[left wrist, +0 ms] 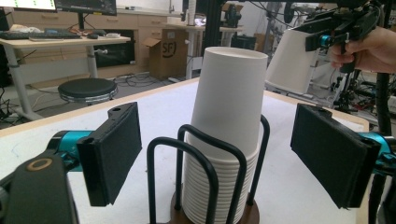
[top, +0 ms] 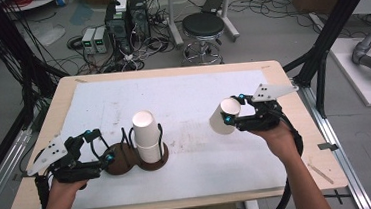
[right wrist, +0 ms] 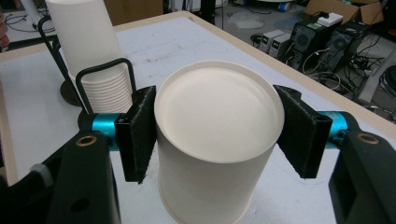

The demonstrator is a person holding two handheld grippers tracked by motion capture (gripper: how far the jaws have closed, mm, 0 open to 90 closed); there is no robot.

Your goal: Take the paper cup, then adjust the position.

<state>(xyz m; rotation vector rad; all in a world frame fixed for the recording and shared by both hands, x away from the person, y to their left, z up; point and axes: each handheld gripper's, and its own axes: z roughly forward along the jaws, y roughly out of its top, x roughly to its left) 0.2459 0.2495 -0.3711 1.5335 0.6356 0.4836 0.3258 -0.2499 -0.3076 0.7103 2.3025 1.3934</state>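
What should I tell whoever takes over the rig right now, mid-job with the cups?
Right gripper: shut on one white paper cup, held upside down above the white mat, right of the holder.
Left gripper: open, jaws standing either side of the cup stack, not touching it; in the high view it sits beside the holder's brown base.
Cup holder: upright on the mat, with the stack of upside-down cups inside its black wire loops.
Done: one cup is off the stack and in the right gripper.
Left: probably set that cup down on the mat; the left gripper likely steadies the holder.
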